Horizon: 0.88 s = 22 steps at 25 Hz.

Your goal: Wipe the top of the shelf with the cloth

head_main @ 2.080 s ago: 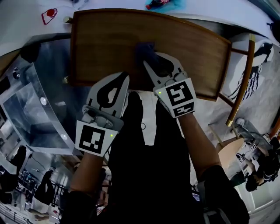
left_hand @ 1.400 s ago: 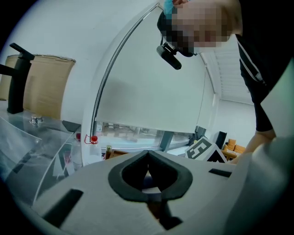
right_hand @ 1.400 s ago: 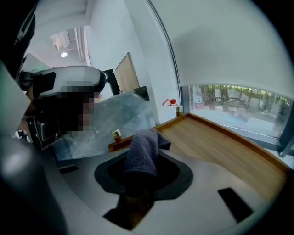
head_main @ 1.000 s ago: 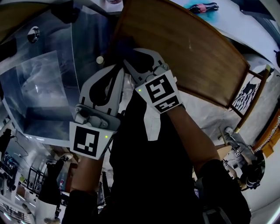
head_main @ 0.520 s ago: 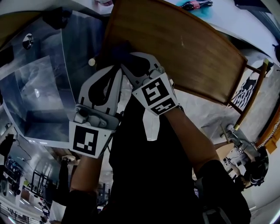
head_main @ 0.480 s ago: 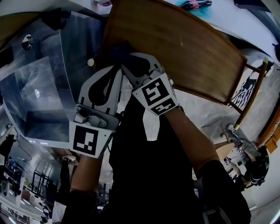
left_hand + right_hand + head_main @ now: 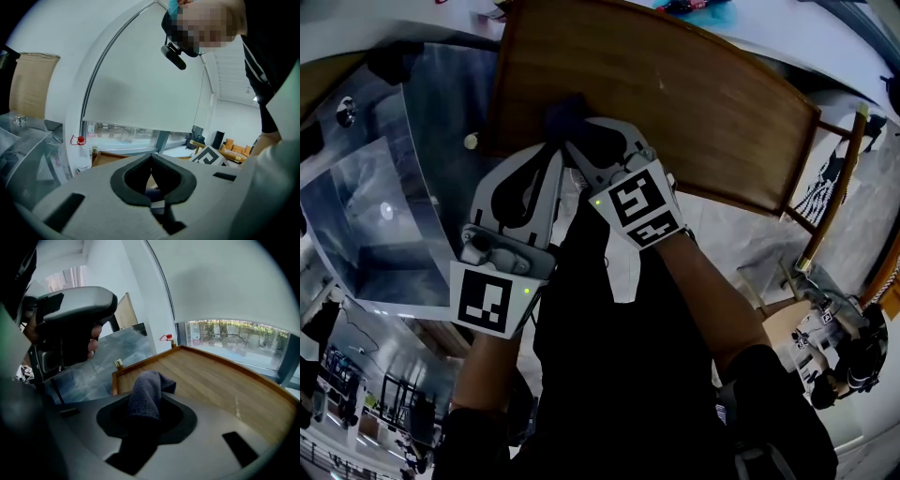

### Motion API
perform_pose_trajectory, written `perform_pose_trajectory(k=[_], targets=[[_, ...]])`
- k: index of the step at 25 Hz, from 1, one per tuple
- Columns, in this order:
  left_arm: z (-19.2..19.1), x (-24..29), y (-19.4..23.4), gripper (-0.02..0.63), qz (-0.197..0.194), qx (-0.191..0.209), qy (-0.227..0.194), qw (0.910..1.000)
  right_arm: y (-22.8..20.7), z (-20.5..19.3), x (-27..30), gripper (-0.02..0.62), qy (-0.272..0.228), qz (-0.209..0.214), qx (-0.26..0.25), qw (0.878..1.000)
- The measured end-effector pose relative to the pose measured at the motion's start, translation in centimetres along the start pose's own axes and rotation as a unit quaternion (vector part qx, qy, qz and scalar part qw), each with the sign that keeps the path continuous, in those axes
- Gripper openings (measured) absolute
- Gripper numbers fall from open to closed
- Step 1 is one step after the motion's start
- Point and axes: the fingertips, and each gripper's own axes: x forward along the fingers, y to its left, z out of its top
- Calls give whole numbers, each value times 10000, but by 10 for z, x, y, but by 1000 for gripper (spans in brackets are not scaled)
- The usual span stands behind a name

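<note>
The brown wooden shelf top [image 7: 703,103] fills the upper head view. A dark blue cloth [image 7: 564,116] lies bunched on it near the front left corner. My right gripper [image 7: 574,142] is shut on the cloth and holds it against the wood. In the right gripper view the cloth [image 7: 146,387] pokes up between the closed jaws of that gripper [image 7: 145,405], with the shelf top [image 7: 220,380] stretching beyond. My left gripper [image 7: 553,156] hangs just left of the right one, off the shelf's front edge. In its own view the left gripper [image 7: 151,158] is shut and holds nothing.
A clear glass-like case [image 7: 384,187] stands to the left of the shelf, with a small brass knob [image 7: 471,141] at the shelf's corner. A gold-framed rack [image 7: 834,169] stands at the right. A red bottle [image 7: 689,5] lies on the white surface behind.
The right gripper has slid the cloth leftward along the shelf's front part, from near the middle to the left corner. The left gripper stayed close beside it.
</note>
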Motion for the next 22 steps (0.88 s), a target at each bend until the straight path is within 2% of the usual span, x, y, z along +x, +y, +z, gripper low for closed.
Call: perform_pose_trajectory(k=[22], targets=[[0, 59, -96, 18, -648, 355, 249, 9970, -71, -60, -93, 106, -9, -661, 520, 9965]])
